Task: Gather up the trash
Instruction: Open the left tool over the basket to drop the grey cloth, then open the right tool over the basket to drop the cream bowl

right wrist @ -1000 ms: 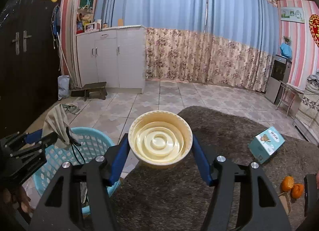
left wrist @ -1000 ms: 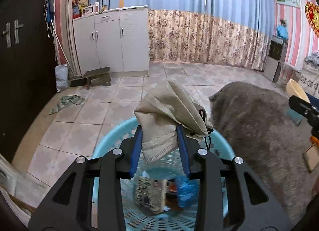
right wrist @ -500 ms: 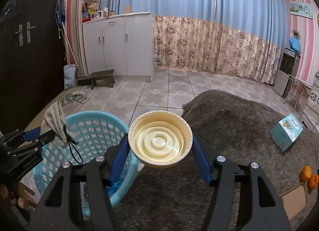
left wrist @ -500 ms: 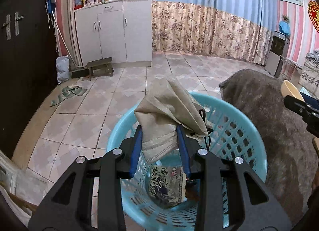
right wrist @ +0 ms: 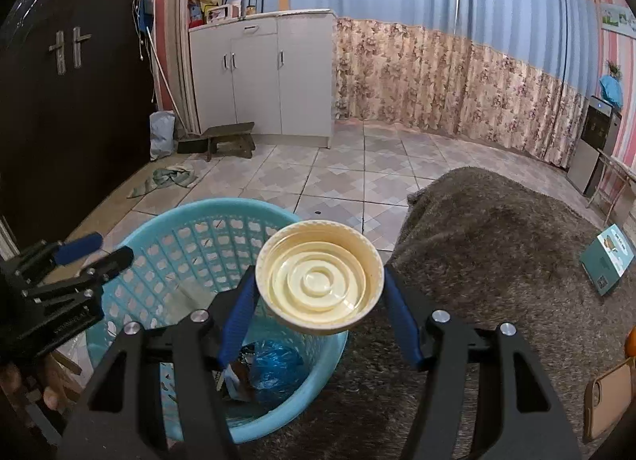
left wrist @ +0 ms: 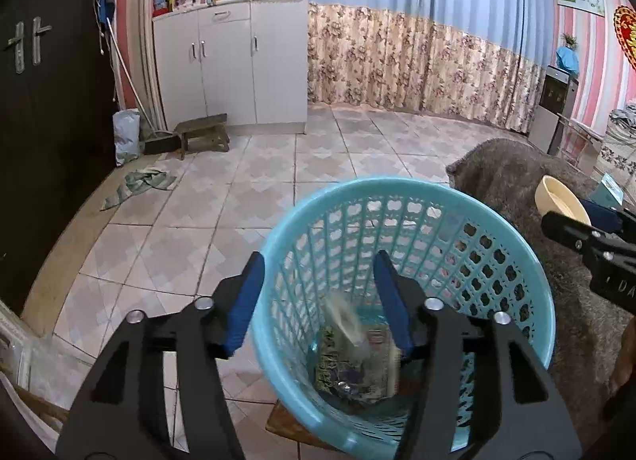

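A light blue plastic basket [left wrist: 401, 189] stands on the floor beside a grey furry cover; it also shows in the right wrist view [right wrist: 190, 213]. My left gripper [left wrist: 320, 295] is open and empty above the basket. A beige face mask [left wrist: 346, 323], blurred, is falling inside the basket onto printed wrappers [left wrist: 349, 368]. My right gripper [right wrist: 320, 303] is shut on a cream paper bowl [right wrist: 320, 287], held over the basket's right rim. The bowl also shows in the left wrist view [left wrist: 558, 199]. A blue bag [right wrist: 274, 364] lies in the basket.
The grey furry cover [right wrist: 497, 261] carries a teal box [right wrist: 606, 259] and a tan phone-like object [right wrist: 606, 400]. A white cabinet [left wrist: 234, 62], a small wooden stool [left wrist: 202, 136], a green rag [left wrist: 139, 185] and a dark door [left wrist: 39, 102] lie beyond on the tiled floor.
My left gripper opened and let go of the face mask, which drops into the basket. My right gripper moved left with the bowl, to the basket's rim.
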Demonstrator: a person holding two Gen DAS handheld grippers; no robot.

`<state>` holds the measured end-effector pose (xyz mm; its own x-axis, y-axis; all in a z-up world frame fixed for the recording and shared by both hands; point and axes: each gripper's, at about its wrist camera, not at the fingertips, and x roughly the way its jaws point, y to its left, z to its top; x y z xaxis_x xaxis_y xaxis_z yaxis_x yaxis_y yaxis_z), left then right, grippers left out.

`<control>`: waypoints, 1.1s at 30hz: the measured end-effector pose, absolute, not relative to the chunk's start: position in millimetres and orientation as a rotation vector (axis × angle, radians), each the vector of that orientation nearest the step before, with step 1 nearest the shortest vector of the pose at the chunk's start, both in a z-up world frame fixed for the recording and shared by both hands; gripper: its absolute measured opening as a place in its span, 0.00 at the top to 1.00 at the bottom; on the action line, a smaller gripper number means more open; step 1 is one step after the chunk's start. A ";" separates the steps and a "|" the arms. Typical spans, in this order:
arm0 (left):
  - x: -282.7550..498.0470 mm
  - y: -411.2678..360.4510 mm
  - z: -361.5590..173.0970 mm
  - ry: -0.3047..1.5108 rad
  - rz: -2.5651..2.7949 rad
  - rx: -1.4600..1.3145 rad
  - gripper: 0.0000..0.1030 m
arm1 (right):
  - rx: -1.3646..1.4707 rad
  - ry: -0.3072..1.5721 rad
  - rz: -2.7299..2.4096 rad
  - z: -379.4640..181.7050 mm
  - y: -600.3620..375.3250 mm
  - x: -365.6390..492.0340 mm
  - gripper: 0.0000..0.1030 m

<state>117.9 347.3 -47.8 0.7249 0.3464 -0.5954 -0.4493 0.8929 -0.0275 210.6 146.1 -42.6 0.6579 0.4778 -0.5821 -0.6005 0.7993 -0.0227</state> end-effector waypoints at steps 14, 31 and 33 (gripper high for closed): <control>99.1 364.6 -35.3 0.544 0.522 -0.231 0.08 | -0.220 0.613 0.635 -48.2 162.5 207.4 0.39; 104.0 336.4 -24.5 0.555 0.520 -0.186 0.06 | -0.170 0.572 0.537 -35.2 127.7 220.1 0.05; 105.2 328.7 -19.0 0.549 0.514 -0.178 0.06 | -0.154 0.572 0.524 -31.5 116.6 223.7 0.05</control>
